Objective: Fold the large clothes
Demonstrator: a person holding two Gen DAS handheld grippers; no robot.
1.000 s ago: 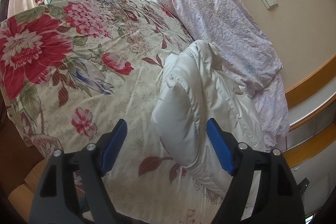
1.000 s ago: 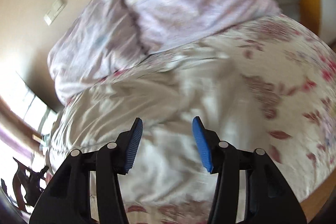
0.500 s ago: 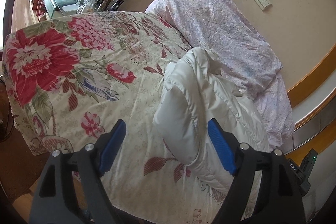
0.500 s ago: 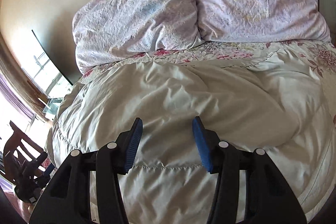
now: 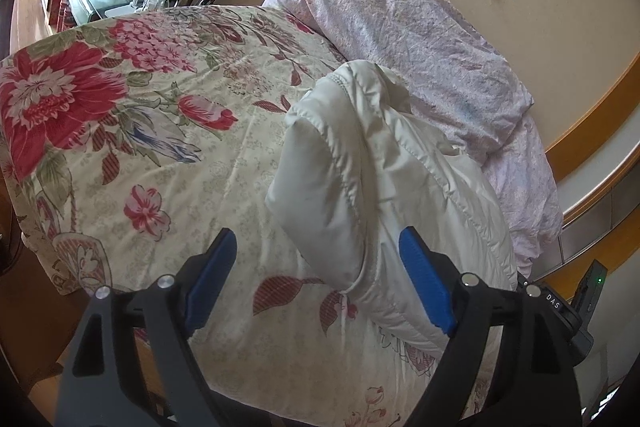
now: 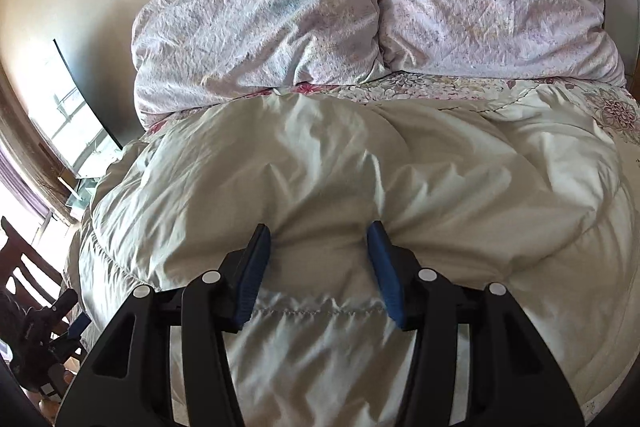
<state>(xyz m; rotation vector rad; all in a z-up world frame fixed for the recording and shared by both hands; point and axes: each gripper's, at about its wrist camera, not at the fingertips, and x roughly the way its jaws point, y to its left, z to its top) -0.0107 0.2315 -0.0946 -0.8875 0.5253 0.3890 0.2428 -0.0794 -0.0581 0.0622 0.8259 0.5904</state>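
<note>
my right gripper (image 6: 318, 255) swung from a blurred view across the bedspread (image 6: 592, 99) to face the pillows; its pads now press into the white puffer jacket (image 6: 360, 167). left gripper (image 5: 316, 267) jaws spread a bit wider, jacket fold between them, unpinched.

the only readable text is "das", white letters on a black device (image 5: 558, 303) at the bed's right edge.

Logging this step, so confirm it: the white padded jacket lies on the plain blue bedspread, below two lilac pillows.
Not quite. The left wrist view shows the bedspread is cream with red flowers, not plain blue. The white padded jacket does lie on it, below the two lilac pillows.
</note>
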